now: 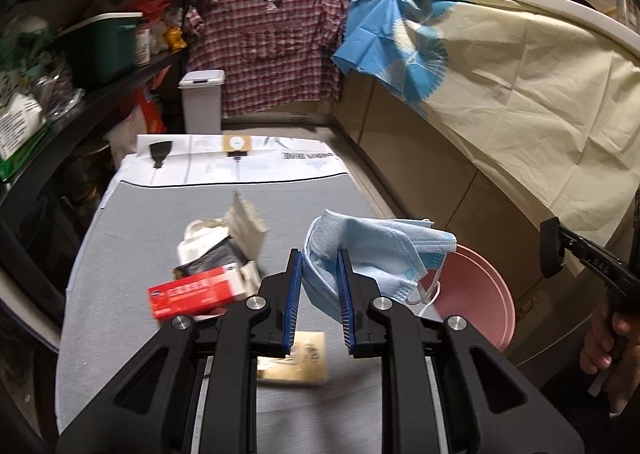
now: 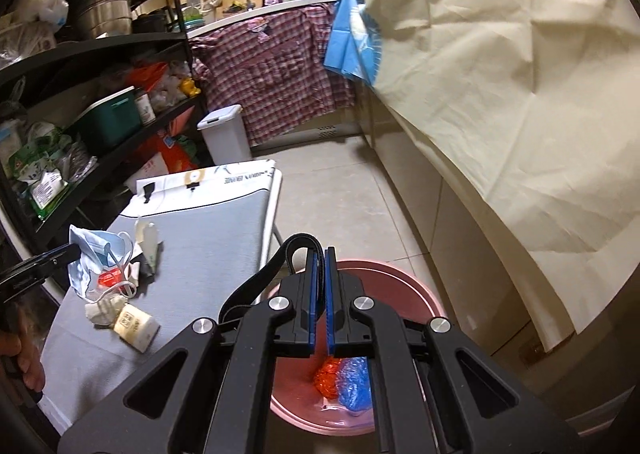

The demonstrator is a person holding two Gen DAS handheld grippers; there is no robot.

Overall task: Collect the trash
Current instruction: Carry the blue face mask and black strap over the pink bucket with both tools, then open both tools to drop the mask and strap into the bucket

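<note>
Crumpled pale-blue paper face mask [image 1: 372, 250] pinched in nearly closed left gripper [image 1: 319, 274], above grey table [image 1: 160, 214], pink plastic basin [image 1: 480, 294] right. Black ribbed belt loop [image 2: 276, 274] clamped in closed right gripper [image 2: 321, 278], over basin.

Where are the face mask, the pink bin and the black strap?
face mask [image 1: 372, 250]: left wrist view, pleated blue front.
pink bin [image 2: 420, 296]: right wrist view, far rim.
black strap [image 2: 276, 264]: right wrist view, hanging loop left of the fingers.
</note>
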